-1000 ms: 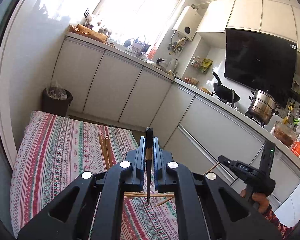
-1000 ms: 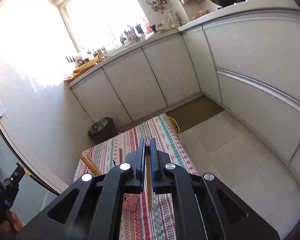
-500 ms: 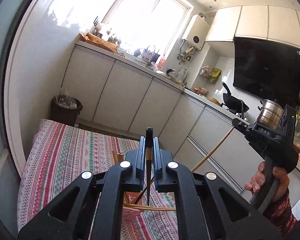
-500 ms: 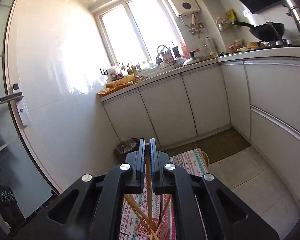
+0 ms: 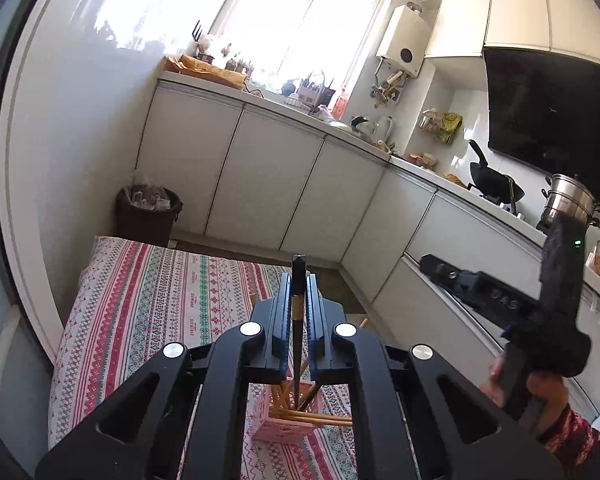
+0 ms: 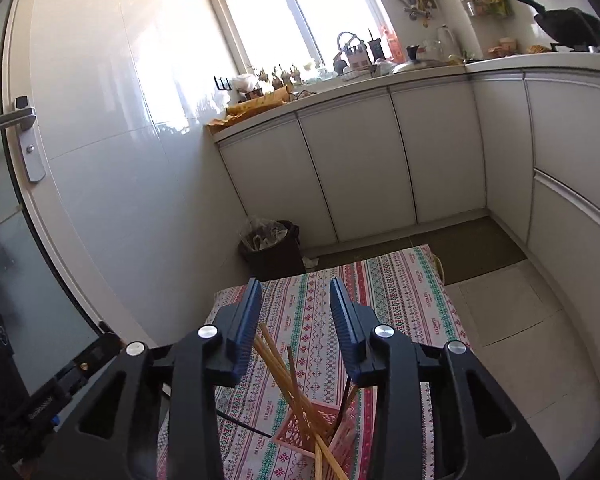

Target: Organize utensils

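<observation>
A pink slotted holder (image 5: pixel 286 430) stands on the striped tablecloth (image 5: pixel 148 304) with several wooden chopsticks (image 6: pixel 296 384) leaning in it. My left gripper (image 5: pixel 299 276) is shut on a dark chopstick (image 5: pixel 298 300) with a gold band. The stick is upright, and its lower tip hangs just over the holder's mouth. My right gripper (image 6: pixel 294 286) hovers above the holder (image 6: pixel 300 432), jaws opening, with nothing between the blue pads. The wooden sticks fan out below them. A hand (image 5: pixel 540 392) holds the right gripper at the right of the left wrist view.
A dark waste bin (image 5: pixel 148 216) stands on the floor past the table's far edge. White cabinets (image 5: pixel 268 184) run along the back and right walls. A door with a lever handle (image 6: pixel 8 122) is on the left. Bare tiled floor (image 6: pixel 512 320) lies right of the table.
My right gripper swung over the holder and let go of its wooden chopstick, which now leans among the others. My left gripper carried the dark chopstick over the holder.
</observation>
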The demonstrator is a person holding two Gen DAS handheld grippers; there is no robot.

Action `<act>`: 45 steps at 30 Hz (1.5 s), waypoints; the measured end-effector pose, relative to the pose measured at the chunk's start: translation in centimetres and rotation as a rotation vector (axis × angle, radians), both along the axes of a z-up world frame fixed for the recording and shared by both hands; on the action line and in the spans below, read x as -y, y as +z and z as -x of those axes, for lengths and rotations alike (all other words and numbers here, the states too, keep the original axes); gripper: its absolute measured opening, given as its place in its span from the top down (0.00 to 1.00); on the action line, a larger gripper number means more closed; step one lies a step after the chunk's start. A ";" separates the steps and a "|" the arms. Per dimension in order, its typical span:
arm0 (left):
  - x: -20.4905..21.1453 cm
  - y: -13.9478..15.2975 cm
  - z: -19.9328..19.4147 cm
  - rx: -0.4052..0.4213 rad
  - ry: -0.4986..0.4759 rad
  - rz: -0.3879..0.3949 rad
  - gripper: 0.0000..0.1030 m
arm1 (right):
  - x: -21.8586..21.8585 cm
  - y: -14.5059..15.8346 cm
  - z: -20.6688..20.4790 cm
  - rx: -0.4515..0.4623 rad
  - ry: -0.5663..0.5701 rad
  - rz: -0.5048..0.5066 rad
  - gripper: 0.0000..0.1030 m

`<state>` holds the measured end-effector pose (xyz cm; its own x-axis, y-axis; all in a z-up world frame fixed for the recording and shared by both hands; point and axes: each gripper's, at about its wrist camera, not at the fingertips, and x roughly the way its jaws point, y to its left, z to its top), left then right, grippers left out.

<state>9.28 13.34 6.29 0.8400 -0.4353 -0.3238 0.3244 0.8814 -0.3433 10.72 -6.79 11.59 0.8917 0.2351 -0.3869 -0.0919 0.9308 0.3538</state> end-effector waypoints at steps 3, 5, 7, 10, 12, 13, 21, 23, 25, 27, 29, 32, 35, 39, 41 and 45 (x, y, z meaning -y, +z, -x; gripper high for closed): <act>1.0 -0.6 -1.1 -0.009 0.003 -0.033 0.94 | 0.8 0.4 1.3 0.007 -0.010 -0.004 0.51; 1.7 -1.0 -1.8 -0.019 -0.008 -0.046 0.94 | 1.8 0.2 2.5 0.015 -0.020 -0.035 0.44; 2.6 -1.5 -2.2 -0.025 -0.016 -0.064 0.94 | 2.5 0.0 3.3 0.016 -0.025 -0.039 0.44; 4.0 -2.5 -2.7 -0.036 -0.025 -0.099 0.94 | 3.2 -0.4 3.8 0.000 -0.028 -0.039 0.44; 4.9 -3.4 -3.3 -0.053 -0.052 -0.121 0.93 | 3.4 -0.7 4.1 -0.009 -0.028 -0.034 0.44; 5.3 -3.9 -3.6 -0.068 -0.057 -0.133 0.89 | 3.5 -0.8 4.2 -0.012 -0.027 -0.033 0.44; 3.6 -3.4 -1.9 -0.051 -0.019 -0.066 0.54 | 4.1 -1.7 6.2 -0.029 -0.052 -0.063 0.30; 3.7 -2.7 -0.7 -0.033 0.004 -0.070 0.51 | 3.8 -1.8 6.9 -0.032 -0.066 -0.057 0.28; 4.2 -2.2 0.6 -0.015 0.019 -0.089 0.51 | 3.5 -1.9 7.5 -0.040 -0.073 -0.052 0.28; 4.9 -1.9 1.7 -0.003 0.018 -0.104 0.51 | 3.2 -2.0 8.2 -0.055 -0.081 -0.052 0.27; 5.3 -1.7 2.9 -0.001 0.010 -0.102 0.49 | 3.0 -2.1 8.9 -0.070 -0.100 -0.043 0.23; 5.5 -1.6 4.7 0.003 0.005 -0.099 0.39 | 2.8 -2.1 10.2 -0.070 -0.146 -0.009 0.19; 5.7 -1.2 6.7 0.023 0.008 -0.117 0.30 | 2.9 -2.1 11.4 -0.068 -0.197 0.025 0.15; 5.8 -0.6 9.6 0.040 0.036 -0.136 0.21 | 2.9 -2.5 13.4 -0.085 -0.228 0.034 0.14; 5.6 -0.2 11.0 0.048 0.067 -0.144 0.17 | 2.7 -2.8 14.9 -0.089 -0.249 0.053 0.13; 6.1 0.2 13.6 0.080 0.144 -0.212 0.07 | 1.9 -3.4 17.2 -0.118 -0.263 0.106 0.12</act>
